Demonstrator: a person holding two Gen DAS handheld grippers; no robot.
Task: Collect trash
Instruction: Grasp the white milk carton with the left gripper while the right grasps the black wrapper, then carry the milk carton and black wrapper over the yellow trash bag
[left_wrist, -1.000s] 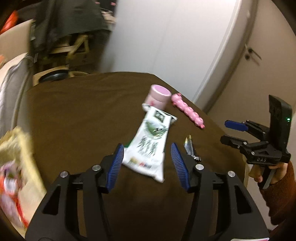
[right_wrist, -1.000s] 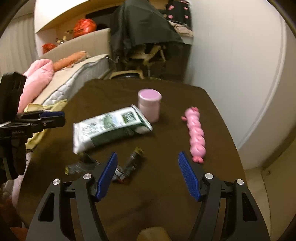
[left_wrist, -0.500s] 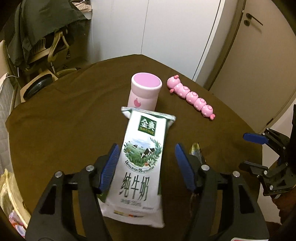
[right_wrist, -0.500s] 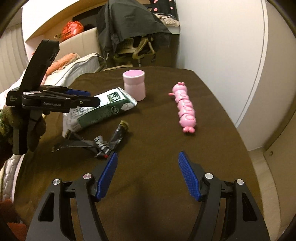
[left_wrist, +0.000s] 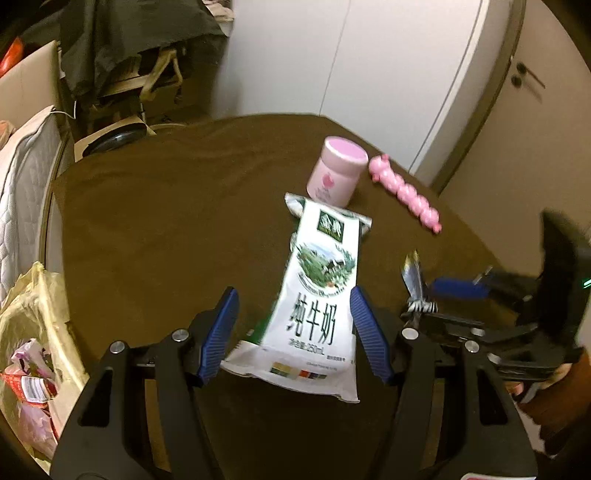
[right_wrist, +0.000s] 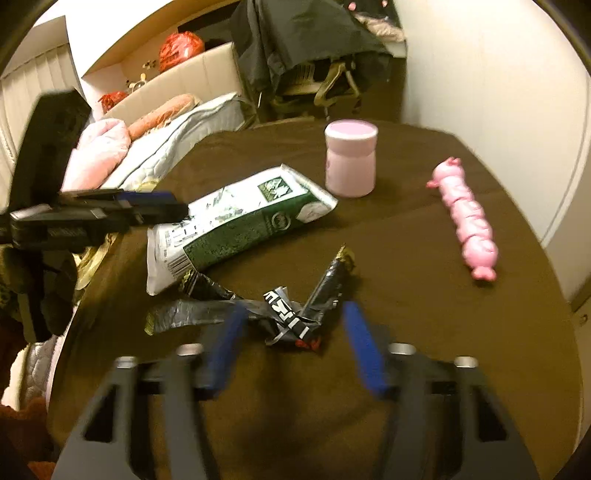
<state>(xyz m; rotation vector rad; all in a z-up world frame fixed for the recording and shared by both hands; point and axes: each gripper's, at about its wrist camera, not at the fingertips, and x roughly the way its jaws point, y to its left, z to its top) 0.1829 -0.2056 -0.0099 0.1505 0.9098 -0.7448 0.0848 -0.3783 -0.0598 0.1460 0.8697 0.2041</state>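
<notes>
A flattened white and green milk carton (left_wrist: 317, 302) lies on the brown table (left_wrist: 166, 221). My left gripper (left_wrist: 291, 295) stands open astride its near end, with the right pad close to the carton's edge and the left pad apart from it. From the right wrist view the carton (right_wrist: 236, 225) lies by the left gripper (right_wrist: 181, 210). A crumpled black wrapper (right_wrist: 295, 314) lies between the blurred fingers of my right gripper (right_wrist: 293, 314), whose jaws are closing; a gap still shows at the right pad. In the left wrist view the wrapper (left_wrist: 415, 284) sits at the right gripper (left_wrist: 443, 302).
A pink jar (left_wrist: 338, 175) (right_wrist: 351, 162) and a pink segmented toy (left_wrist: 406, 192) (right_wrist: 467, 221) stand beyond the carton. A yellow bag (left_wrist: 33, 332) holding packaging hangs off the table's left edge. Bedding, a draped chair and a door lie past the table.
My right gripper has dropped onto the black wrapper and its jaws have narrowed. My left gripper has come down over the carton's near end and now straddles it.
</notes>
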